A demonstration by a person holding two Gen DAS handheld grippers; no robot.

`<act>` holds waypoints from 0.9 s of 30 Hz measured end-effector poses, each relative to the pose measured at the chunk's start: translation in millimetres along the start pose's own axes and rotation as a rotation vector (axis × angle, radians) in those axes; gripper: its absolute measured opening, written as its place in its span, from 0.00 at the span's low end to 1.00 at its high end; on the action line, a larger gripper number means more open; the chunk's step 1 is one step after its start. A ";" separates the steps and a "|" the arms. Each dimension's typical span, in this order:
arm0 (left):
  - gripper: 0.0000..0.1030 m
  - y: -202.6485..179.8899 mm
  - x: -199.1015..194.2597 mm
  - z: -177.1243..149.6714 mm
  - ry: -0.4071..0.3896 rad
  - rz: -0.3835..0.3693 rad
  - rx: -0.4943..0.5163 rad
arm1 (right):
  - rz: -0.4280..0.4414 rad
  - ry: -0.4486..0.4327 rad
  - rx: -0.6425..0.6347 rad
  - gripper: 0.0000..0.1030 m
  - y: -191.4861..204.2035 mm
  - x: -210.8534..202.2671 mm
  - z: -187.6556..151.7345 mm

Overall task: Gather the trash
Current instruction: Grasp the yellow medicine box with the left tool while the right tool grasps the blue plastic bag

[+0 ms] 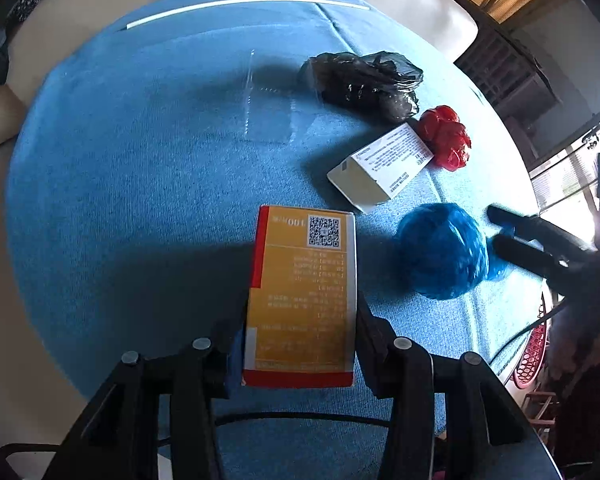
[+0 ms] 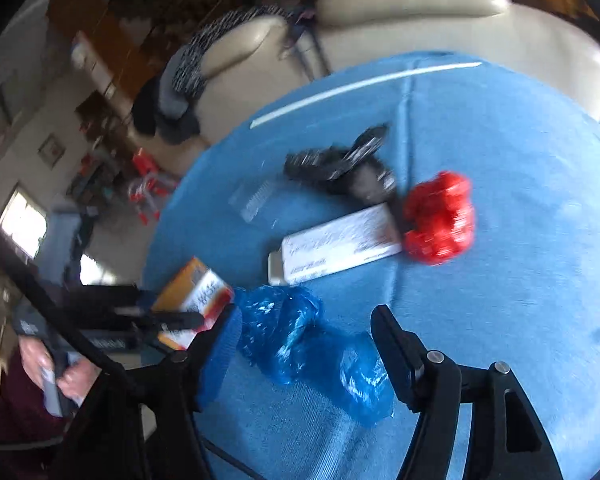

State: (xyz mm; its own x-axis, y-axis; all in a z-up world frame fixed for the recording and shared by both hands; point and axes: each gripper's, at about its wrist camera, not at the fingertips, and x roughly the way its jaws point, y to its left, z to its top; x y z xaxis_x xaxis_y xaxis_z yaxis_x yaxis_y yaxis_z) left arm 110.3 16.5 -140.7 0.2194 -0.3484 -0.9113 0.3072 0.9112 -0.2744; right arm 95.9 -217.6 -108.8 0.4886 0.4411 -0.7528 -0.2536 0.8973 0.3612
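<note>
My left gripper [image 1: 300, 320] is shut on an orange and red box [image 1: 304, 292] and holds it over the blue cloth; the box also shows in the right wrist view [image 2: 196, 296]. My right gripper [image 2: 306, 328] is open, its jaws on either side of a crumpled blue plastic bag [image 2: 312, 344], which also shows in the left wrist view [image 1: 440, 250]. A white box [image 1: 380, 166] [image 2: 336, 246], a red plastic wad [image 1: 446, 136] [image 2: 438, 218] and a black plastic bag [image 1: 364, 82] [image 2: 340, 168] lie on the cloth.
A clear plastic wrapper [image 1: 268, 100] [image 2: 256, 200] lies flat on the blue cloth [image 1: 140, 180]. A white strip [image 1: 244, 6] lies at the far edge. A beige sofa [image 2: 400, 12] stands behind. A red basket [image 1: 534, 356] is at the right, below the table edge.
</note>
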 end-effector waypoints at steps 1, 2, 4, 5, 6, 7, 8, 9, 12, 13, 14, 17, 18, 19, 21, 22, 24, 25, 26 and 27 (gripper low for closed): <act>0.47 0.8 0.1 -0.2 0.002 -0.001 0.001 | 0.022 0.030 -0.010 0.68 0.6 9.0 -1.9; 0.47 1.9 -0.5 -0.8 0.002 0.002 0.003 | 0.038 0.061 -0.020 0.68 1.7 18.6 -5.1; 0.47 5.6 -3.6 -2.8 -0.003 0.007 0.004 | 0.048 0.100 -0.039 0.70 3.5 29.4 -13.3; 0.47 5.9 -4.2 -3.0 -0.007 0.009 0.005 | 0.063 0.098 -0.038 0.70 4.1 30.2 -17.7; 0.47 6.1 -4.5 -3.0 -0.010 0.012 0.005 | 0.074 0.092 -0.038 0.70 4.8 30.7 -21.1; 0.47 5.9 -4.9 -3.0 -0.014 0.014 0.006 | 0.075 0.084 -0.048 0.70 6.6 29.9 -24.4; 0.47 5.0 -4.7 -2.7 -0.017 0.017 0.008 | 0.060 0.079 -0.066 0.69 9.6 29.0 -27.7; 0.47 2.4 -3.7 -1.9 -0.022 0.022 0.010 | 0.041 0.081 -0.087 0.60 13.3 28.6 -31.5; 0.47 -2.4 -5.3 -1.5 -0.041 0.031 0.014 | 0.025 0.050 -0.091 0.49 18.8 22.2 -39.6; 0.47 -5.9 -5.0 -0.7 -0.048 0.032 0.015 | 0.025 0.037 -0.080 0.48 18.2 19.0 -41.4; 0.47 -8.0 -6.9 -1.0 -0.057 0.034 0.019 | 0.026 0.020 -0.066 0.47 16.7 14.1 -43.4; 0.46 -14.3 -13.6 -0.7 -0.077 0.042 0.030 | 0.045 -0.024 -0.007 0.47 8.8 -4.7 -50.1; 0.46 -17.2 -15.8 0.0 -0.083 0.043 0.034 | 0.049 -0.045 0.010 0.47 5.6 -13.9 -53.0; 0.46 -21.0 -17.8 0.9 -0.089 0.044 0.040 | 0.041 -0.066 0.020 0.47 4.0 -24.2 -53.7; 0.46 -30.0 -24.5 1.7 -0.108 0.047 0.060 | 0.030 -0.110 0.049 0.47 0.0 -42.8 -57.9; 0.46 -35.5 -27.8 1.8 -0.118 0.045 0.071 | 0.029 -0.132 0.069 0.47 -3.8 -52.7 -61.3; 0.46 -47.5 -34.9 1.0 -0.137 0.039 0.095 | 0.017 -0.167 0.105 0.47 -11.8 -71.0 -68.5; 0.46 -52.3 -37.5 0.2 -0.143 0.037 0.106 | 0.008 -0.175 0.122 0.47 -15.1 -79.2 -71.8; 0.46 -58.9 -40.4 -0.4 -0.151 0.035 0.119 | -0.001 -0.193 0.138 0.47 -18.6 -88.5 -75.9; 0.46 -65.7 -42.9 -0.8 -0.159 0.035 0.133 | -0.008 -0.216 0.157 0.47 -22.0 -98.9 -80.6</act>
State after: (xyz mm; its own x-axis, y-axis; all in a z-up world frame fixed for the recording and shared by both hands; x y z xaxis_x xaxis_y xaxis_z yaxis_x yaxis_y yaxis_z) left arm 79.9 -28.2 -83.9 0.3722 -0.3569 -0.8568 0.4138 0.8901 -0.1910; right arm -14.2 -282.1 -86.6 0.6612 0.4114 -0.6273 -0.1246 0.8849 0.4489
